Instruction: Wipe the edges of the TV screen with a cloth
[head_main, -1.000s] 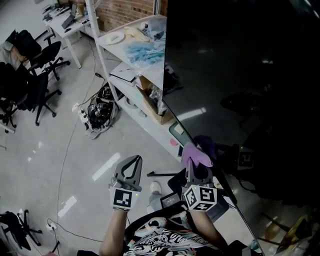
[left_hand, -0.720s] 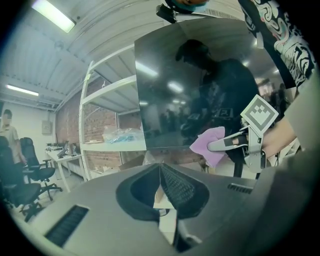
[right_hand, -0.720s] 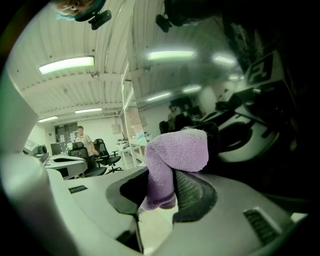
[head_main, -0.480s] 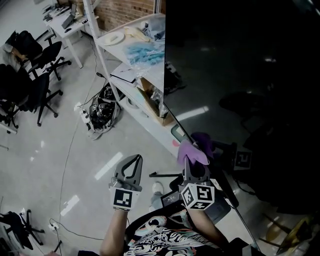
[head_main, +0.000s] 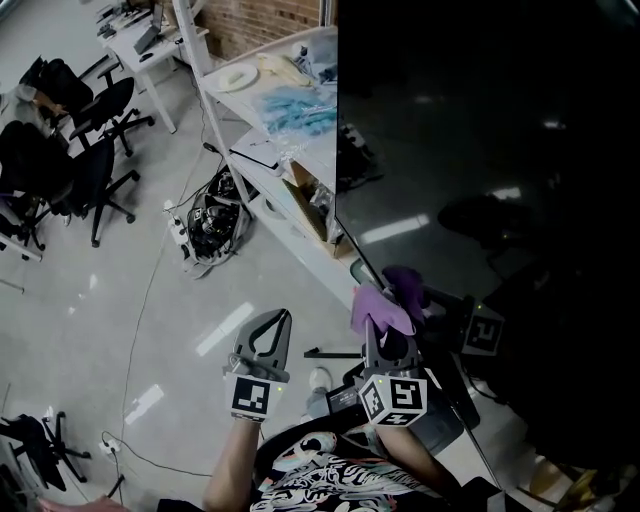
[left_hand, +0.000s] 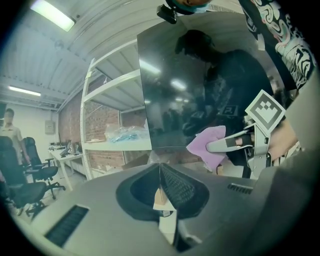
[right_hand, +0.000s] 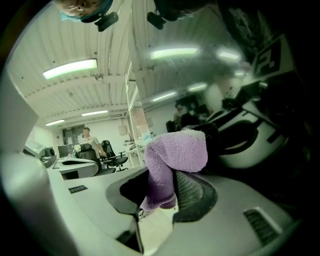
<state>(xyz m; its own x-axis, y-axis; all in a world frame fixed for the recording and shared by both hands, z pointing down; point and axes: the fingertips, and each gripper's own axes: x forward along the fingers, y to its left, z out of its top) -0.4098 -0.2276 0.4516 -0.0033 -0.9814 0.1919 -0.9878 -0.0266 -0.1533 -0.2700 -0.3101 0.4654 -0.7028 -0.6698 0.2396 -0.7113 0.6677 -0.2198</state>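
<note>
The big black TV screen (head_main: 480, 150) fills the right of the head view, its left edge running down and slanting toward me. A purple cloth (head_main: 380, 308) lies against that lower-left edge, and my right gripper (head_main: 383, 335) is shut on it. In the right gripper view the cloth (right_hand: 175, 155) bulges out between the jaws of the right gripper (right_hand: 161, 172), with the glossy screen (right_hand: 240, 75) just ahead. My left gripper (head_main: 278, 318) hovers over the floor left of the screen, shut and empty. The left gripper view shows the left gripper (left_hand: 160, 167), the cloth (left_hand: 207, 145) and the screen (left_hand: 190, 90).
A white shelf rack (head_main: 225, 110) with bags, papers and a cardboard box (head_main: 305, 200) stands close behind the screen's left edge. A tangle of cables (head_main: 210, 225) lies on the floor. Office chairs (head_main: 70, 150) and a desk (head_main: 140, 35) stand far left. A person (right_hand: 89, 137) stands in the distance.
My right gripper and the cloth have slid slightly left and up along the screen's lower-left edge. The left gripper has hardly moved.
</note>
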